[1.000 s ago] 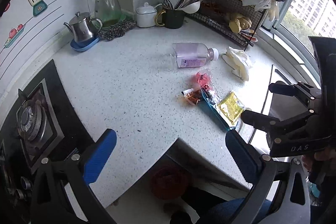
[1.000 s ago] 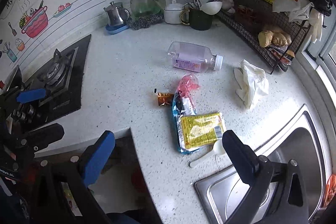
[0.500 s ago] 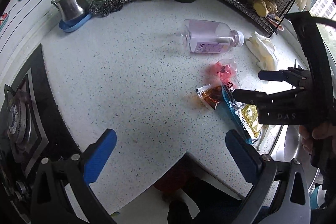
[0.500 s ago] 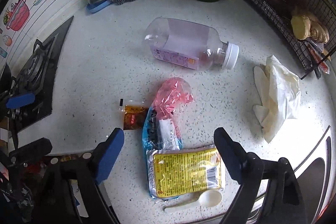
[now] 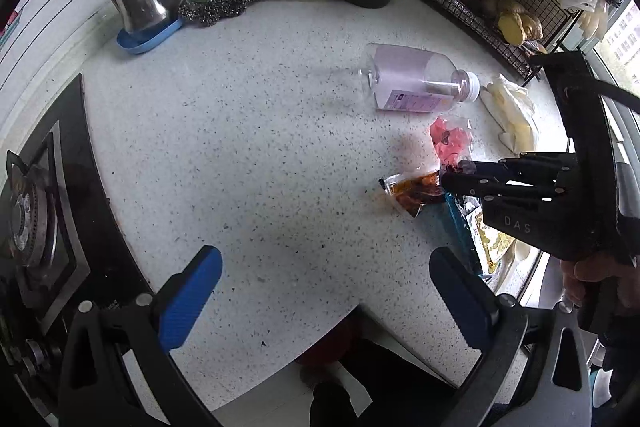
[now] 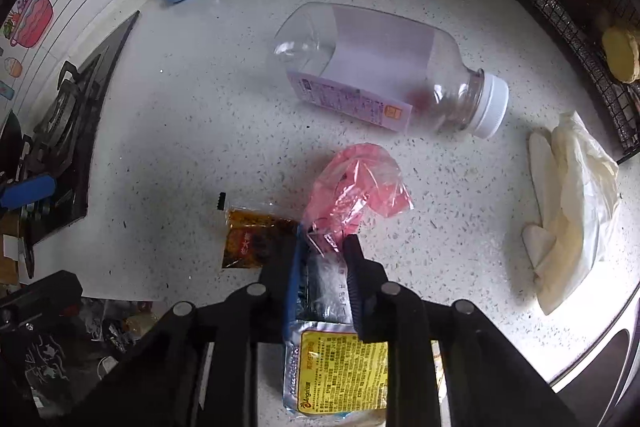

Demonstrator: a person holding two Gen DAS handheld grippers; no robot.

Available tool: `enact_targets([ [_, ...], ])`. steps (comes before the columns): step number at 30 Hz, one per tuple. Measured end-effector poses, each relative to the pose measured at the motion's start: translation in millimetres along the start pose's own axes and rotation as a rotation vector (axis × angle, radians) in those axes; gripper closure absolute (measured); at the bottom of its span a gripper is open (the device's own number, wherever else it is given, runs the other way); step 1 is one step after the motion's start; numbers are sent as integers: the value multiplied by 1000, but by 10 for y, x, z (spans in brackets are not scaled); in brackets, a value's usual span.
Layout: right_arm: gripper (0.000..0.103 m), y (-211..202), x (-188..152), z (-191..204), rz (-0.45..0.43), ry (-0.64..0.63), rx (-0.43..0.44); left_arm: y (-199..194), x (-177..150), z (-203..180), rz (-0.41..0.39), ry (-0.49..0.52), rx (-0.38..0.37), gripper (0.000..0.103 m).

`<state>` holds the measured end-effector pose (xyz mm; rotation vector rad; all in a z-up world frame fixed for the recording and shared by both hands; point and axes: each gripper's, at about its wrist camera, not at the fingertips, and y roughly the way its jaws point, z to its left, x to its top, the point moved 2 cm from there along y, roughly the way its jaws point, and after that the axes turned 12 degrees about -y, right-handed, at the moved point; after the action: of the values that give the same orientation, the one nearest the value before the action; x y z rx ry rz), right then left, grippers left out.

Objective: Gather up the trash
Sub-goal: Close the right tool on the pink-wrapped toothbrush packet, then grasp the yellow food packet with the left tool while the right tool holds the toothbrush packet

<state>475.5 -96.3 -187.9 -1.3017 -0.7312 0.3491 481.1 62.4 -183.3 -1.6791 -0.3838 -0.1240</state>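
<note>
At lower centre of the right wrist view, right tongs closing steeply downward around the blue wrapper on the counter, its long axis running toward the camera, pink bag just beyond. Left tongs spread wide, empty, hovering over bare counter, well left of the litter.

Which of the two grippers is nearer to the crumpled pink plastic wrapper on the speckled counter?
The right gripper. Its jaws are closing around the blue packet at the crumpled pink plastic wrapper. The left gripper hangs open over bare counter, well off to the side.
</note>
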Motion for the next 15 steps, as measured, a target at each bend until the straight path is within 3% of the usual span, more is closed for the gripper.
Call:
enact_targets([
  [15,90,-1104,-10,110,-209,12,-28,-571,-67,-196,-111,120,-75,0],
])
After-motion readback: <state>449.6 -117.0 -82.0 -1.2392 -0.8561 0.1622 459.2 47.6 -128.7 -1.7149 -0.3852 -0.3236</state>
